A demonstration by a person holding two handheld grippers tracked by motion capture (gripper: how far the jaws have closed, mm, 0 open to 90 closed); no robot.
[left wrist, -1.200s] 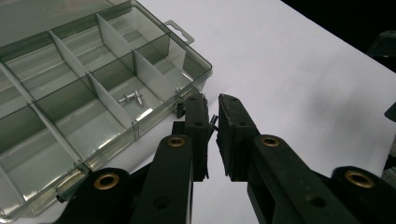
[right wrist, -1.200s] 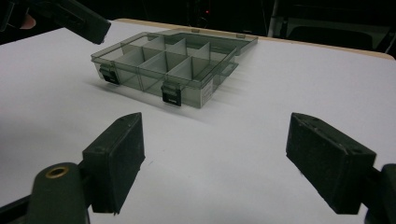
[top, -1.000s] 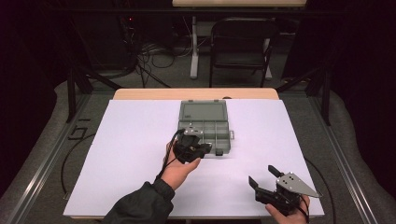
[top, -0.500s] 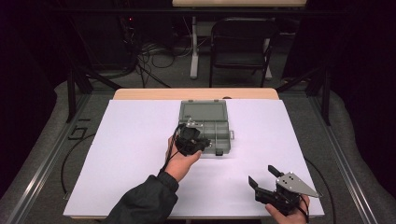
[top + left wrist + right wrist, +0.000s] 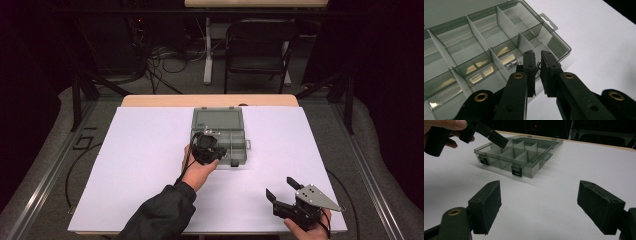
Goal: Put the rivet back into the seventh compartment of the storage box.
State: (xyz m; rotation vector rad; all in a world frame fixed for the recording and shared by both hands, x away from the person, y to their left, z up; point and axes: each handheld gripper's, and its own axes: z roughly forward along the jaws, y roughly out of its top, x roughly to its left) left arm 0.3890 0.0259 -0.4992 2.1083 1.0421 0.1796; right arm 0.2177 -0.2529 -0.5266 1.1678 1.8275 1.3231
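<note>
Sorting step. My left fingers (image 5: 537, 66), nearly pressed together, pinch what looks like a small dark part above the organizer box (image 5: 220, 135) at bench centre. Screws (image 5: 512, 63) lie in the compartment at their 10 o'clock. Next: lower, release. My right fingers (image 5: 283, 191) rest spread at 5 o'clock.

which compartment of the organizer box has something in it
The small front-row compartment of the organizer box, just left of the left gripper, holds small silver screws. The others look bare.
</note>
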